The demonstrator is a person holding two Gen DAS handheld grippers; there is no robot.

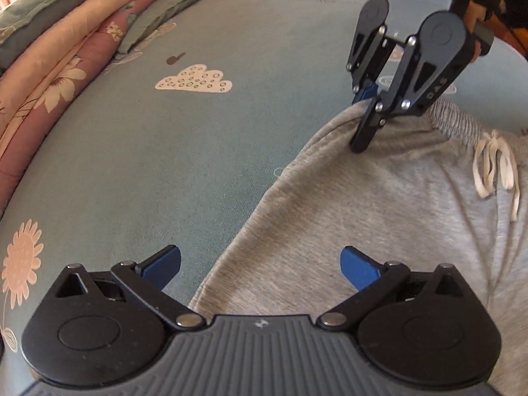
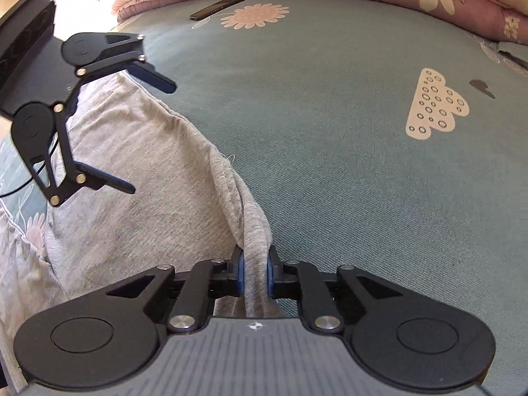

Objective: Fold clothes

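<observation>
While the right gripper point(image 2: 255, 275) pinches the waistband corner of the grey sweatpants point(image 1: 379, 204) lying on the bed point(image 1: 165, 165), the left gripper point(image 1: 260, 265) hangs wide apart above the hem. Grasping stage, I'd say: the left needs to clamp that edge next. Soft fleecy knit, white drawstring point(image 1: 495, 171), printed teal sheet.

Right gripper point(image 2: 255, 272) clamped (fabric pinched); left gripper point(image 1: 260, 265) spread wide.
</observation>
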